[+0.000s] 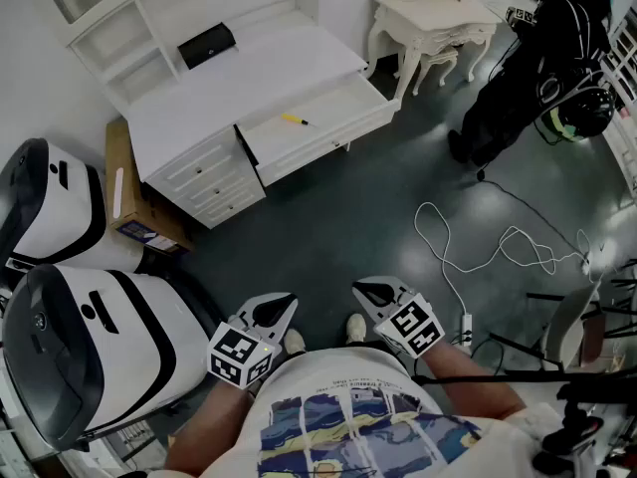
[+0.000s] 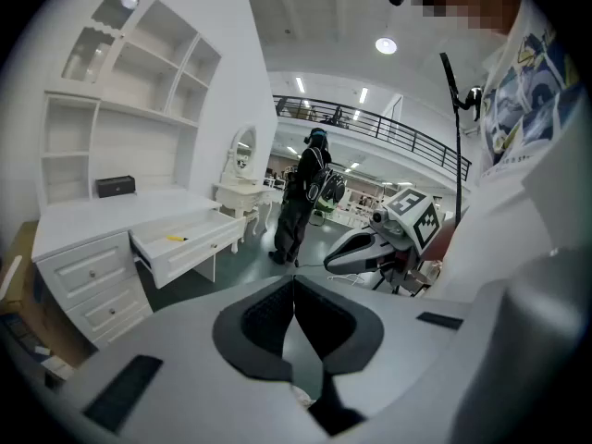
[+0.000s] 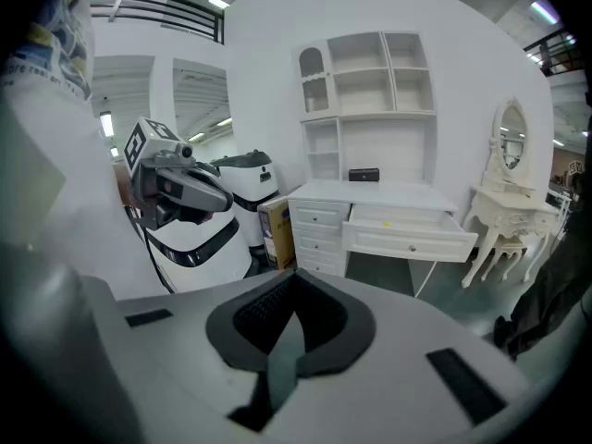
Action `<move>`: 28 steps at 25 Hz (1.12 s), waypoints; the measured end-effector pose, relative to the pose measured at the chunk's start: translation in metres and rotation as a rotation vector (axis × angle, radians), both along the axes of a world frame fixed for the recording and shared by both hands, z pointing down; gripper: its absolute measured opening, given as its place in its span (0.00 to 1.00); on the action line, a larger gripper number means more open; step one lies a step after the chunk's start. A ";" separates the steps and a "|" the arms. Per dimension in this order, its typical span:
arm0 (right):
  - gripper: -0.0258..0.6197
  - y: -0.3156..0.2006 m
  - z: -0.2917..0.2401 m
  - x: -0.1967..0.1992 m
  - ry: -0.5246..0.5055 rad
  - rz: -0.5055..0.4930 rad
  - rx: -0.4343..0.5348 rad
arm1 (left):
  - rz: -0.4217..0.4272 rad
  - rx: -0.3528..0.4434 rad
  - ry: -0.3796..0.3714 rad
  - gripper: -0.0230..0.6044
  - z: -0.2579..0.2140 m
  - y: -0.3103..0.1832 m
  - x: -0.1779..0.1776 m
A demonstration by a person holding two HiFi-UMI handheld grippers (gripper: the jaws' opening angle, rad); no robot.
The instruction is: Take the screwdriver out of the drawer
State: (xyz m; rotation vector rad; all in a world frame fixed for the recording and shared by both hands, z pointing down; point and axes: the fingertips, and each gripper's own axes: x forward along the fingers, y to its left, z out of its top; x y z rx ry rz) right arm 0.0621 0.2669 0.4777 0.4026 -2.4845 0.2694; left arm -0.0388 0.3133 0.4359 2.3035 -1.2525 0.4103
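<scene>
Yellow-handled screwdriver (image 1: 294,119) lies inside the open drawer (image 1: 328,139) of the white desk (image 1: 249,80), near the drawer's back edge and with nothing touching it. The drawer is pulled well out beside a stack of 3 shut drawers. On the desk top, under the shelves, sits 1 small black box (image 1: 207,45); no writing on it can be made out.

Both tools are held low in front of the person, well apart from the desk. The left gripper (image 1: 283,305) has its jaws pressed together with nothing between them, as its own view shows. The right gripper (image 1: 364,289) is the same: jaws closed tight and empty. Each carries a cube with black-and-white square markers; these are patterns only, with no letters.

A cardboard box (image 1: 134,202) stands against the desk's left side. It bears a pale strip on top and a blue-and-white printed label on its lower side, too small to read. Left of it stand 2 white machines (image 1: 70,347) with black stripes. The person's shirt shows a blue and yellow print with no legible words.

At upper right a person in black (image 1: 528,68) stands near a cream dressing table (image 1: 433,18), and a white cable (image 1: 478,252) loops across the dark floor.
</scene>
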 end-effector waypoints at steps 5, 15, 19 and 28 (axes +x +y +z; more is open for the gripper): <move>0.08 0.020 -0.001 -0.040 0.010 -0.002 0.011 | -0.006 0.010 0.012 0.06 0.001 0.023 -0.041; 0.08 0.047 0.008 -0.074 0.038 0.075 -0.014 | 0.054 0.000 0.047 0.06 0.021 0.045 -0.075; 0.08 0.039 0.012 -0.062 0.043 0.146 -0.020 | 0.054 -0.007 0.063 0.06 0.030 0.032 -0.078; 0.09 -0.051 0.025 -0.057 -0.002 0.178 -0.049 | 0.081 -0.028 0.017 0.06 0.038 -0.066 -0.072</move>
